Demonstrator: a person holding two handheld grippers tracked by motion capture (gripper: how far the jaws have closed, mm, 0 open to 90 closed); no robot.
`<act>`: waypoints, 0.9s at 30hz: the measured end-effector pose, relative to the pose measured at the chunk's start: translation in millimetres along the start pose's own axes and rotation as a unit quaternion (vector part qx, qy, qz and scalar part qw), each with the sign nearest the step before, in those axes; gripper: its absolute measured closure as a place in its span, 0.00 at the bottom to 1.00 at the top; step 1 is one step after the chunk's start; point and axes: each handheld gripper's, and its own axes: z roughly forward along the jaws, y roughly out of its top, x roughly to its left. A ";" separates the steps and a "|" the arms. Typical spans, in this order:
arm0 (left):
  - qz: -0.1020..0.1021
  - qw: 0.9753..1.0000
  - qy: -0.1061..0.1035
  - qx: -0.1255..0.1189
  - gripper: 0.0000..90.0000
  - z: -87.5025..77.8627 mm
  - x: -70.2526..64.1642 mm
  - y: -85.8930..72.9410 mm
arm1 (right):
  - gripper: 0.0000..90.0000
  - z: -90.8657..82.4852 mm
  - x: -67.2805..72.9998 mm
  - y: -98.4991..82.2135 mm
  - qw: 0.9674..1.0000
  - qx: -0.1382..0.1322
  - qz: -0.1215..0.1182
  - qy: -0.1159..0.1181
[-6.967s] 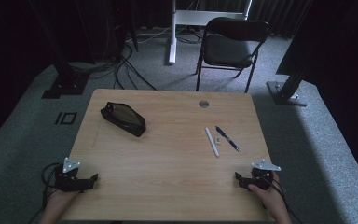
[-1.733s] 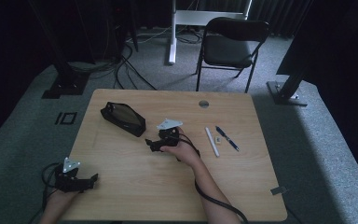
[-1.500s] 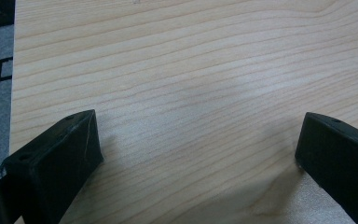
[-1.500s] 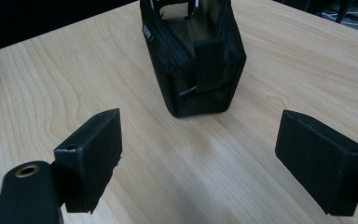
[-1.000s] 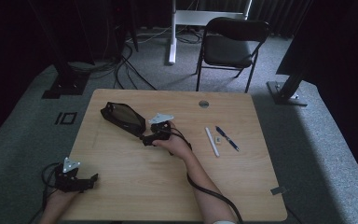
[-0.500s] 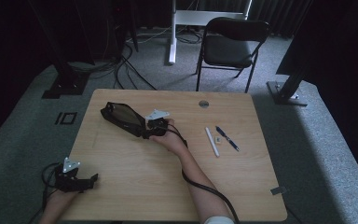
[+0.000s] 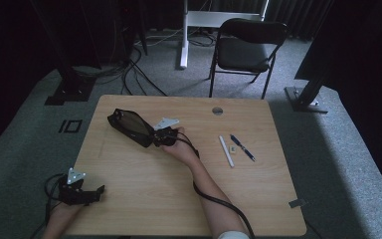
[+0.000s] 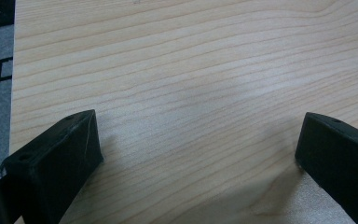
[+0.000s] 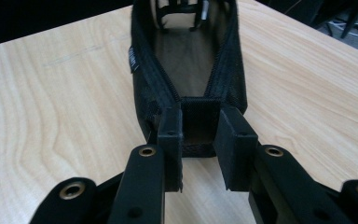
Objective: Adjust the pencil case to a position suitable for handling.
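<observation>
Item: black pencil case [image 7: 131, 127], soft-sided, zip open, lying at an angle on the wooden table [image 7: 179, 199], toward ten o'clock of the tabletop's centre as the high view shows it. In the right gripper view the pencil case [image 9: 186, 70] runs away toward twelve o'clock, its open mouth facing up and its near end between the jaws.

Right gripper [image 7: 162, 137]: at the case's near end, at about four o'clock of the case. Its jaws have just been closing, and in the right gripper view the right gripper [image 9: 200, 140] has both pads pressed on the end of the case, one on each side.

Left gripper [image 7: 87, 191]: at the table's seven o'clock corner, well apart from the case. In the left gripper view the left gripper [image 8: 196, 144] has its jaws standing wide, bare wood between them.

Other items, at three o'clock of the centre: white pen [image 7: 226, 151], dark blue pen [image 7: 242, 147], small pale piece [image 7: 233, 149] between the two.

Beyond the table at twelve o'clock: black chair [image 7: 246, 50] on grey carpet.
</observation>
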 end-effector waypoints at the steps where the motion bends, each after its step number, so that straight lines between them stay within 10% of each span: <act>1: 0.000 1.000 0.000 0.000 0.00 0.0 0.0 0.0 | 0.81 -0.8 0.4 0.1 1.000 0.001 0.001 0.000; 27: 0.000 1.000 0.000 0.000 0.00 -0.1 0.0 0.0 | 0.81 -36.1 -1.4 -27.9 0.999 -0.017 0.041 0.010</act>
